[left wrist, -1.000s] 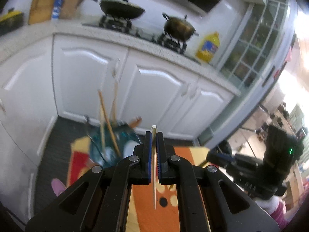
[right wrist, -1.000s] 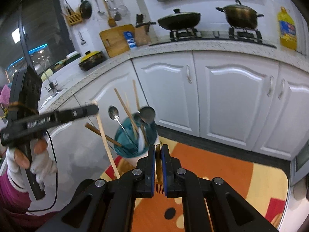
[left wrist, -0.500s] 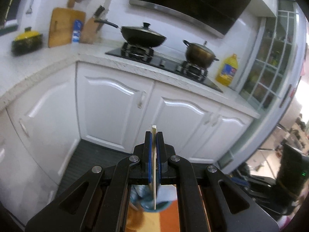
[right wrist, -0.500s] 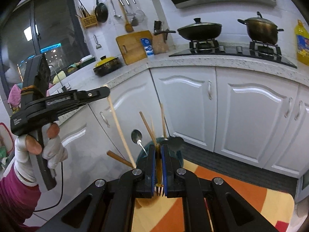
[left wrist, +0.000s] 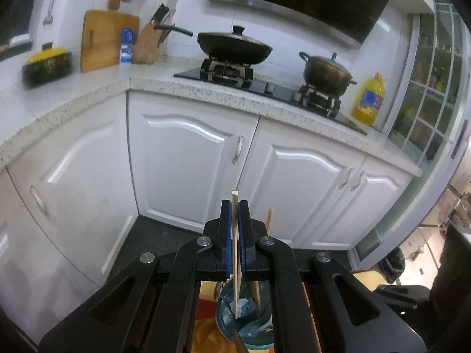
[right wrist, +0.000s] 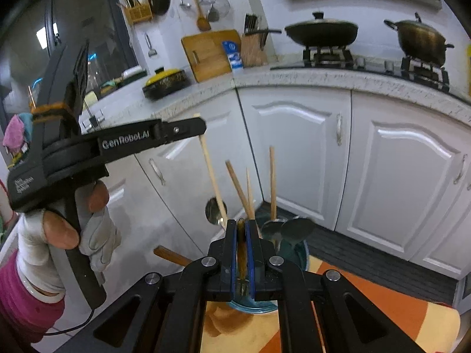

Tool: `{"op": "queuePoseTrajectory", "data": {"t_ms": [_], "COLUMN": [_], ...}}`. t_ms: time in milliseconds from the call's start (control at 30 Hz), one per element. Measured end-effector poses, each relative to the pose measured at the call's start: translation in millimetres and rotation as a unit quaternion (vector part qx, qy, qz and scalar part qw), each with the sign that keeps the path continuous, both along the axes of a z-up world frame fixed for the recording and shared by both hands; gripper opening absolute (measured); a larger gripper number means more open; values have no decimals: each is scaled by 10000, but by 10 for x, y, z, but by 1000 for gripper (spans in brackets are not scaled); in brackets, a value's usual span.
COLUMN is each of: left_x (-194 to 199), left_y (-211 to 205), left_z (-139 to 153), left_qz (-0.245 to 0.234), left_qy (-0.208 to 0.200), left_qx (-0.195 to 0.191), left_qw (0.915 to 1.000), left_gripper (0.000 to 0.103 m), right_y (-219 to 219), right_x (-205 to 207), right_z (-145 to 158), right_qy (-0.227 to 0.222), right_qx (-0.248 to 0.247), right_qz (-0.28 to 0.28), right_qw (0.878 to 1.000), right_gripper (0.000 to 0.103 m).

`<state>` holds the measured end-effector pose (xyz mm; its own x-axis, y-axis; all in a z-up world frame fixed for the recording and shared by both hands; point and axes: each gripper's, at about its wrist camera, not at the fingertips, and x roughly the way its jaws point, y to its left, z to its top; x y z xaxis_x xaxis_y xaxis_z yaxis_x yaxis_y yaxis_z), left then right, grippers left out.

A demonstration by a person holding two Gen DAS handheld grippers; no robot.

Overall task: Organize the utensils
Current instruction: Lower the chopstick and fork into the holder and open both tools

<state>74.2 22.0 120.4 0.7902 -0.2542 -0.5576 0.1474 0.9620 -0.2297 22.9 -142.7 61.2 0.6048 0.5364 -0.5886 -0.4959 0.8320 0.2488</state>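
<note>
Wooden chopstick (left wrist: 234,253) now hangs over teal cup (left wrist: 247,323).

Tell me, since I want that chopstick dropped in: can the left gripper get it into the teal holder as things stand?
Probably yes: the left gripper holds the chopstick upright with its tip over the teal holder's open mouth.

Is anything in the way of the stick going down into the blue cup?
Nothing solid blocks it. The left claw holds the chopstick right over the teal cup. Other wooden handles and spoons already crowd the cup, so it might bump them.
</note>
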Motion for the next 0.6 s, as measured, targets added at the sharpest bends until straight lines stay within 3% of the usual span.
{"op": "queuePoseTrajectory", "data": {"t_ms": [200,467,600], "left_x": [34,-15,4], "left_y": [-26,-31,-14], "left_z": [-182,-160,-193], "left_qz": [-53,-120,-198], "left_qy": [177,195,354], "left_qx": [43,6,-153], "left_qw": [9998,9997,9991], "left_gripper": [3,3,3], "right_y": [45,95,-3], "right_x": [128,233,229], "right_z": [-269,-531,-564], "right_qy": [301,701,845], "right_qx": [-58,-158,39], "right_qz": [53,135,10], "right_qw": [9995,9973,9964], "right_gripper": [6,6,10]}}
